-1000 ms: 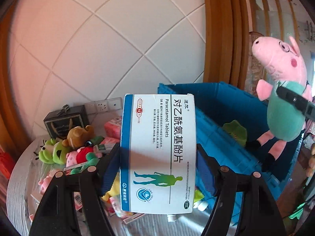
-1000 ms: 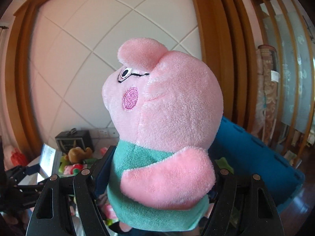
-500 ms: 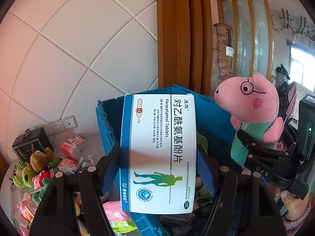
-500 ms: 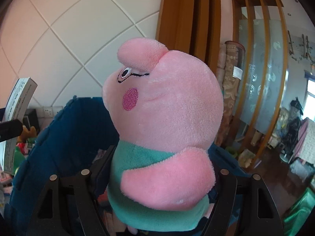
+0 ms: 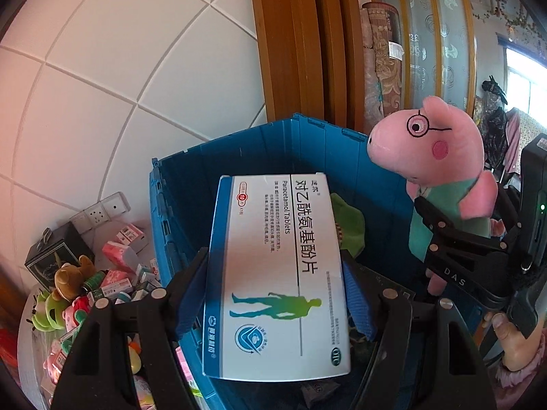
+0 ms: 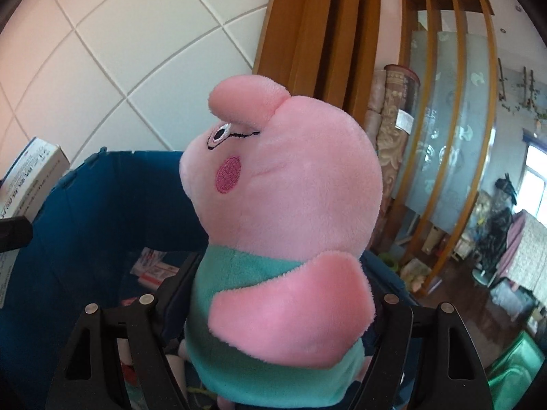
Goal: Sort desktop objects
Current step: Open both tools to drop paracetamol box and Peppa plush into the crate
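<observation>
The left tongs (image 5: 273, 294) squeeze a white and blue pill box (image 5: 277, 273) by its two long sides and hold it over the open blue bin (image 5: 239, 150). The right tongs (image 6: 273, 311) grip a pink pig toy (image 6: 283, 225) around its green tummy, above the same bin. Left of the bin, small boxes and soft toys (image 5: 68, 294) lie in a heap on the worktop (image 5: 29, 358).
</observation>
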Demonstrator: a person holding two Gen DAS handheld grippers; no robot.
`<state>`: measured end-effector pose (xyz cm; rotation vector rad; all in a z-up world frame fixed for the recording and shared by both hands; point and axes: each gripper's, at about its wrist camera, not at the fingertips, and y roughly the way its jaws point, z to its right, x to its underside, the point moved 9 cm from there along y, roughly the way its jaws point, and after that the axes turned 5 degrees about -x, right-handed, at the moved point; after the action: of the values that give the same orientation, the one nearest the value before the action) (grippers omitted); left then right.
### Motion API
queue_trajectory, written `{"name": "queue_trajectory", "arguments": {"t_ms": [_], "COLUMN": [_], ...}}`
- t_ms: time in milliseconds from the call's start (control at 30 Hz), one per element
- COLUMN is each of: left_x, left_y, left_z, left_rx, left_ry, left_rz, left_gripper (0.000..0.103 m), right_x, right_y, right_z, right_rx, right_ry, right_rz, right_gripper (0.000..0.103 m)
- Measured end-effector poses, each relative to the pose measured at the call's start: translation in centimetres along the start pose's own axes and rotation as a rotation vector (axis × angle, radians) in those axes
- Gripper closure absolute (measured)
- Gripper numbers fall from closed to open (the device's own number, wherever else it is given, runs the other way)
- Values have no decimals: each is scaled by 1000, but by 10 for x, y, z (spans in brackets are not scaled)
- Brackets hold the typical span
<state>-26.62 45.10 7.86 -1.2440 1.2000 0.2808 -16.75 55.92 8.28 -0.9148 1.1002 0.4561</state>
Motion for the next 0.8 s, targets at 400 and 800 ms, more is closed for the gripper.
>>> {"name": "queue_trajectory", "arguments": {"t_ms": [400,800], "left_x": [0,0], "left_y": [-2,-8], "left_z": [3,-7], "left_rx": [-23,-41], "left_ry": [18,-27], "left_rz": [-3,36], "left_gripper": [31,29], "right_x": [1,-2], "right_y": [6,-5], "right_z": [6,7], "right_rx": [24,38], "right_ry": [-2,-3], "right_rz": [7,77], "right_gripper": [48,14]}}
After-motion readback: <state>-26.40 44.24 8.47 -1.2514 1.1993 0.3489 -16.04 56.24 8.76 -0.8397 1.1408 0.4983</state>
